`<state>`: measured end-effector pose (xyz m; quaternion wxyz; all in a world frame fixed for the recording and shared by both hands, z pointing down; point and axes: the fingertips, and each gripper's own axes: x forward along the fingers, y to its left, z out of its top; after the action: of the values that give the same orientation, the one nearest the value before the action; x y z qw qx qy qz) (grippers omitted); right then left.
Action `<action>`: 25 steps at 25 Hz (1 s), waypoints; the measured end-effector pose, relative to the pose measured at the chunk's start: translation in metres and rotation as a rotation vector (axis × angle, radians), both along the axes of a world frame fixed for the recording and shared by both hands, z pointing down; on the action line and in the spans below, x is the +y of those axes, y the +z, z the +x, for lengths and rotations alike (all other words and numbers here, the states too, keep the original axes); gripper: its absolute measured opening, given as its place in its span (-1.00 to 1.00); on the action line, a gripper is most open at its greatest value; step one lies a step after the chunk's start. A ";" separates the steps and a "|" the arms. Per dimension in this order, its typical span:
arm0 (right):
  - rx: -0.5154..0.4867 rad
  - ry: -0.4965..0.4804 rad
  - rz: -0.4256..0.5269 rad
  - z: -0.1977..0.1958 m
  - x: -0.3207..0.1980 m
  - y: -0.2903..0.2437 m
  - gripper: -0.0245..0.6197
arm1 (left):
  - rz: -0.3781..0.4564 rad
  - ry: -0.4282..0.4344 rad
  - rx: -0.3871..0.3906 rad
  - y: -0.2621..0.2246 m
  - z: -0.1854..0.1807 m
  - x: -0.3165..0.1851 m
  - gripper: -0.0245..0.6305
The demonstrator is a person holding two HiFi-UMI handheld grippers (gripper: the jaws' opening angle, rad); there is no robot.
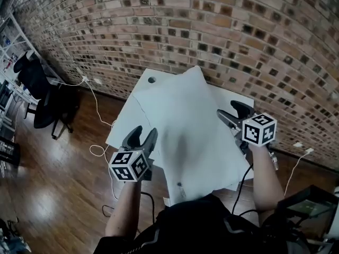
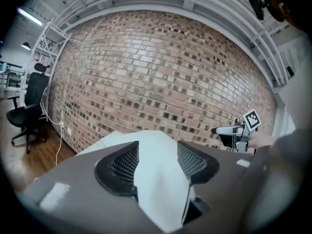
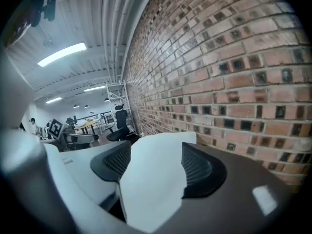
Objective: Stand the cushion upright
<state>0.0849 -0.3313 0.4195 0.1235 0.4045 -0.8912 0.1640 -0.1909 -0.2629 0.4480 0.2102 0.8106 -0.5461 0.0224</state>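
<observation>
A large white cushion (image 1: 185,136) lies flat on the white table (image 1: 145,86), its near end overhanging toward me. My left gripper (image 1: 144,135) is at the cushion's near left edge. In the left gripper view the left gripper (image 2: 156,160) is open, with white cushion (image 2: 158,179) in the gap and both mesh pads bare. My right gripper (image 1: 234,112) is at the cushion's right edge. The right gripper (image 3: 156,162) also stands open, cushion (image 3: 151,179) filling the space between its pads without being pinched. Each gripper shows in the other's view: right gripper (image 2: 233,130), left gripper (image 3: 73,139).
A brick wall (image 1: 238,30) runs right behind the table. A black office chair (image 1: 42,91) stands on the wooden floor at the left, with white cables (image 1: 98,107) trailing from the wall. Dark equipment (image 1: 307,208) sits at the lower right.
</observation>
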 end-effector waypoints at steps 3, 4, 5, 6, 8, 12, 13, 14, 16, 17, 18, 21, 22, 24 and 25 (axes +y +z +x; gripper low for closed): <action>0.005 -0.008 -0.112 0.016 -0.021 0.039 0.23 | -0.150 0.024 0.044 0.048 0.006 -0.012 0.22; -0.001 -0.014 -0.146 0.020 -0.026 0.051 0.29 | -0.191 0.034 0.052 0.062 0.007 -0.015 0.36; -0.011 -0.023 -0.173 0.023 -0.032 0.061 0.33 | -0.221 0.048 0.054 0.074 0.009 -0.017 0.47; -0.022 -0.034 -0.197 0.026 -0.036 0.069 0.35 | -0.242 0.062 0.052 0.082 0.010 -0.020 0.56; -0.025 -0.061 -0.242 0.029 -0.044 0.087 0.42 | -0.269 0.077 0.048 0.096 0.013 -0.025 0.61; 0.100 -0.099 -0.323 0.032 -0.054 0.136 0.63 | -0.338 0.072 0.035 0.127 0.016 -0.037 0.67; 0.130 -0.116 -0.345 0.031 -0.054 0.148 0.68 | -0.358 0.072 0.025 0.135 0.017 -0.040 0.72; 0.140 -0.133 -0.373 0.030 -0.054 0.158 0.75 | -0.375 0.077 0.025 0.142 0.017 -0.042 0.80; 0.113 -0.152 -0.437 0.029 -0.054 0.173 0.85 | -0.400 0.097 0.060 0.151 0.019 -0.044 0.83; 0.091 -0.157 -0.473 0.029 -0.055 0.179 0.90 | -0.414 0.112 0.083 0.154 0.021 -0.045 0.84; 0.069 -0.165 -0.515 0.028 -0.055 0.187 0.91 | -0.432 0.128 0.103 0.159 0.023 -0.045 0.84; -0.011 -0.209 -0.671 0.022 -0.046 0.215 0.91 | -0.528 0.178 0.164 0.180 0.035 -0.043 0.85; -0.041 -0.224 -0.717 0.018 -0.043 0.225 0.91 | -0.563 0.193 0.193 0.186 0.040 -0.042 0.85; -0.105 -0.241 -0.779 0.012 -0.041 0.238 0.91 | -0.608 0.214 0.242 0.194 0.048 -0.045 0.84; -0.132 -0.243 -0.794 0.011 -0.042 0.241 0.91 | -0.616 0.222 0.251 0.196 0.049 -0.047 0.84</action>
<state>0.0958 -0.3731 0.6605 0.2307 0.2062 -0.8059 0.5047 -0.1417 -0.3098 0.6440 0.5069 0.7598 -0.3922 0.1090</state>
